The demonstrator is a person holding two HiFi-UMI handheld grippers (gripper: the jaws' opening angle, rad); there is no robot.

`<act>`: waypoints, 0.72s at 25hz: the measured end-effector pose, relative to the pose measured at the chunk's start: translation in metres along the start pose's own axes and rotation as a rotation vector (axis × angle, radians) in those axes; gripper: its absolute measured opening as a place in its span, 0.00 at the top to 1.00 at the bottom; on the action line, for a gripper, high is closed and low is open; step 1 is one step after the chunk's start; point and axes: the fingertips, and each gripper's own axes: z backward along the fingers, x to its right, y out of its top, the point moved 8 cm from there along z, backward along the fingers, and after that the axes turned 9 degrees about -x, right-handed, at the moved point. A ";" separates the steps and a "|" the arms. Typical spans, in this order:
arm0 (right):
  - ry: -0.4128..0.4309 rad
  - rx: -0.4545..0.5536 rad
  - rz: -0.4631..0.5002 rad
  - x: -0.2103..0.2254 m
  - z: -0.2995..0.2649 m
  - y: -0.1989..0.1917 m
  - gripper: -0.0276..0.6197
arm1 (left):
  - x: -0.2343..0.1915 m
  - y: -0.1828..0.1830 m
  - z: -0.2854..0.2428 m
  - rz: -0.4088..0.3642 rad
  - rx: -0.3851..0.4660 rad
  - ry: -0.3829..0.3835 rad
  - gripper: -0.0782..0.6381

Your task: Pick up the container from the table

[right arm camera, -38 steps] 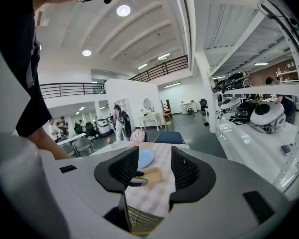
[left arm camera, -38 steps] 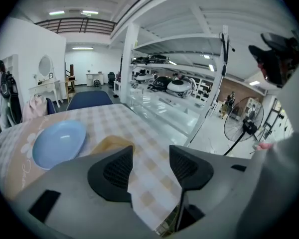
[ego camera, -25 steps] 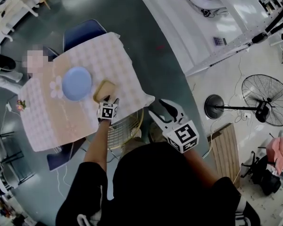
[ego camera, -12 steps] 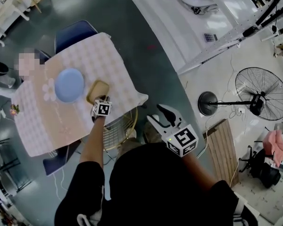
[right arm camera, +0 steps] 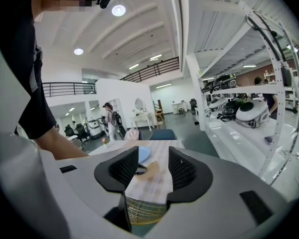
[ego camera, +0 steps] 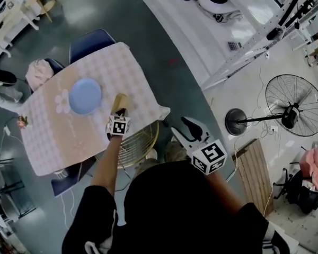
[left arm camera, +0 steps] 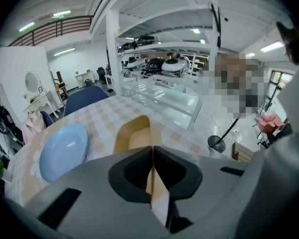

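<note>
Container point(left arm camera: 132, 133) clamped by its rim in left tongs point(left arm camera: 152, 156), near blue plate point(left arm camera: 62, 151).

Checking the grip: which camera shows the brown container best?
Left gripper view: the container is large and central, its near wall pinched between the jaws. Head view shows it small; right gripper view, tiny.

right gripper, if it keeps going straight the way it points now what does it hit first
Likely the near edge of the checked tablecloth, just above the gold wire frame. The right gripper has open, empty jaws framing it, and the gap before it looks free. Depth is hard to judge.
</note>
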 end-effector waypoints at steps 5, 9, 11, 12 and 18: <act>-0.012 0.052 0.010 -0.013 0.007 0.001 0.68 | 0.014 0.002 0.084 0.030 0.207 -0.050 0.87; -0.012 0.093 0.004 -0.019 0.013 -0.003 0.70 | 0.028 0.001 0.162 0.071 0.370 -0.078 0.87; -0.022 0.115 0.001 -0.023 0.016 -0.004 0.70 | 0.033 -0.001 0.196 0.077 0.442 -0.077 0.87; -0.032 0.127 -0.001 -0.024 0.017 -0.004 0.71 | 0.036 -0.001 0.213 0.080 0.479 -0.075 0.87; -0.100 0.166 -0.010 -0.031 0.021 0.001 0.92 | 0.054 0.003 0.293 0.096 0.662 -0.049 0.87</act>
